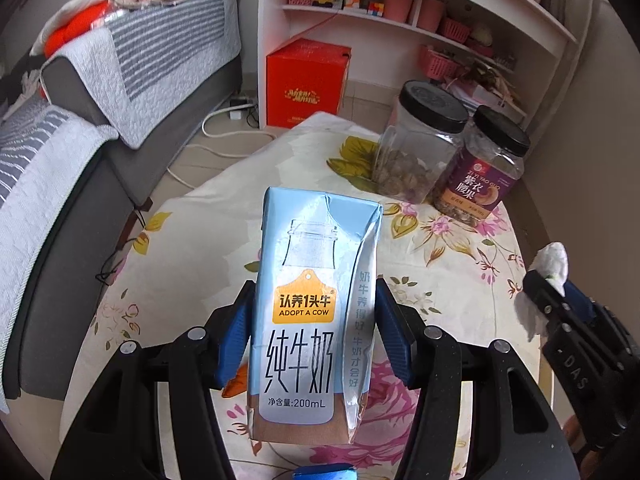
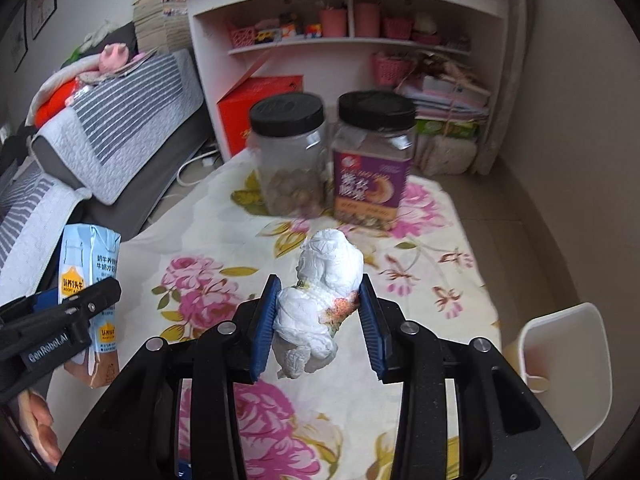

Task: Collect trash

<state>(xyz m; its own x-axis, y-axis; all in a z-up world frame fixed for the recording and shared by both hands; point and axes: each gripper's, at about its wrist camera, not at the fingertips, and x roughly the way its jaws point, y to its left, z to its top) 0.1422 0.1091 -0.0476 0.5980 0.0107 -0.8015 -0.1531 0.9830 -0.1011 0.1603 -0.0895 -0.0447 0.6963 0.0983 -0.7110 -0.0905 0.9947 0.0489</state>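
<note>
My left gripper (image 1: pixel 314 320) is shut on a light blue 200 mL milk carton (image 1: pixel 312 312) and holds it upright above the floral tablecloth (image 1: pixel 440 248). The carton also shows at the left of the right wrist view (image 2: pixel 90 276), with the left gripper (image 2: pixel 60 320) around it. My right gripper (image 2: pixel 318 308) is shut on a crumpled white tissue (image 2: pixel 320 300) with an orange stain, held above the table. In the left wrist view the right gripper (image 1: pixel 548 292) and its tissue (image 1: pixel 554 264) sit at the right edge.
Two black-lidded plastic jars stand at the table's far side: a clear one (image 2: pixel 290 160) and a purple-labelled one (image 2: pixel 372 160). A white bin (image 2: pixel 564 364) stands right of the table. A grey sofa (image 1: pixel 80 160) lies left; a white shelf (image 2: pixel 360 40) and red box (image 1: pixel 306 84) behind.
</note>
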